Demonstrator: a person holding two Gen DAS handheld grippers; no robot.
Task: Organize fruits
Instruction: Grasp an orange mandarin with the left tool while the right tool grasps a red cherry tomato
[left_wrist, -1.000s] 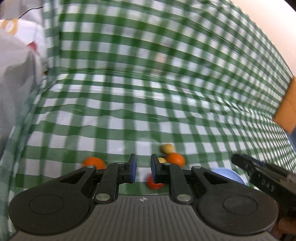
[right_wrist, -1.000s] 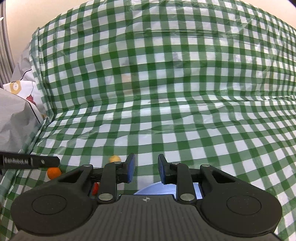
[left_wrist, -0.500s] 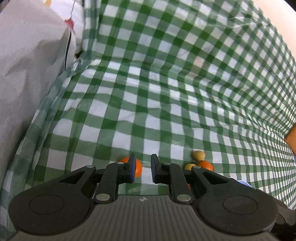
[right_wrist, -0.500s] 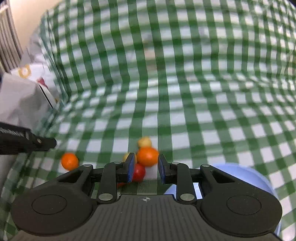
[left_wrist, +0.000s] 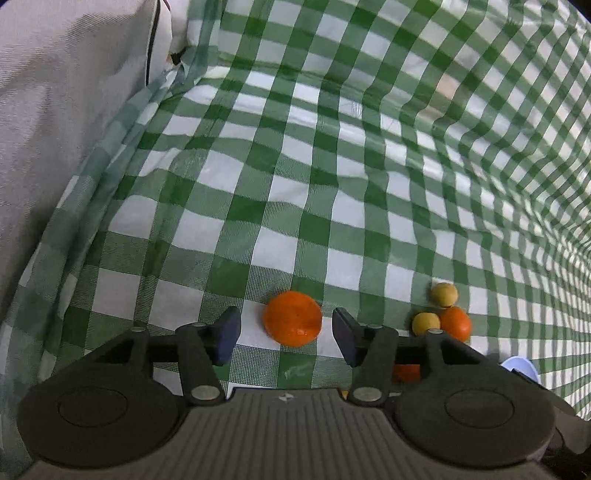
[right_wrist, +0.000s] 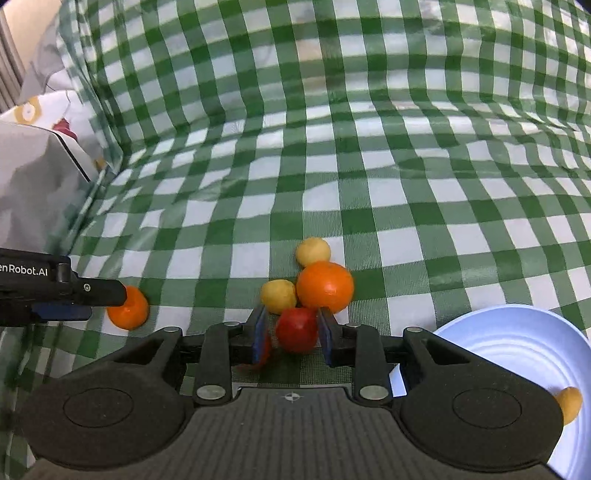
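Having lowered both tools over the green-checked tablecloth, left the pale blue bowl at the right with only one small yellow fruit in it. Spread the left gripper from narrow to wide on either side of the lone orange, apart from it, probably ready to close. Brought the right gripper, kept narrow, around the small red fruit at the front of the cluster, just below the second orange and two yellow fruits, not clearly clamped; judged both picks imminent.
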